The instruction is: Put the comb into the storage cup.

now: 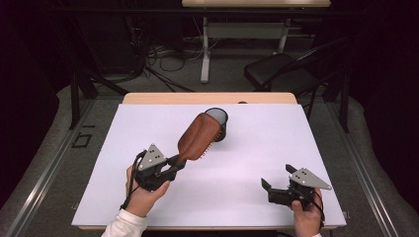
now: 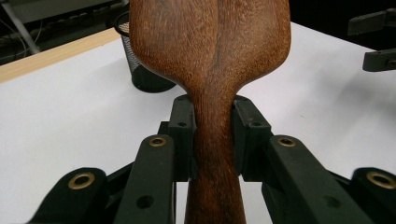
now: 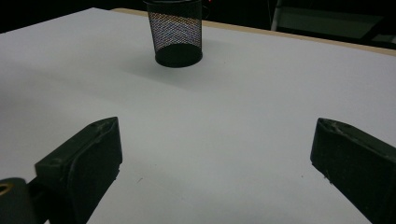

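Note:
A brown wooden hairbrush (image 1: 198, 138) is held above the white table, its head slanting up and right toward a black mesh cup (image 1: 220, 123). My left gripper (image 1: 173, 165) is shut on the brush's narrow handle. In the left gripper view the two jaws clamp the wooden neck (image 2: 212, 140) from both sides, and the mesh cup (image 2: 140, 65) stands behind the brush head. My right gripper (image 1: 277, 180) rests low at the table's front right, open with nothing between its jaws. The right gripper view looks across bare white surface to the mesh cup (image 3: 176, 32).
A white sheet (image 1: 257, 148) covers the wooden table (image 1: 148, 98). Behind the table are a black chair (image 1: 281, 71), a white desk leg (image 1: 205, 49) and loose cables on the floor.

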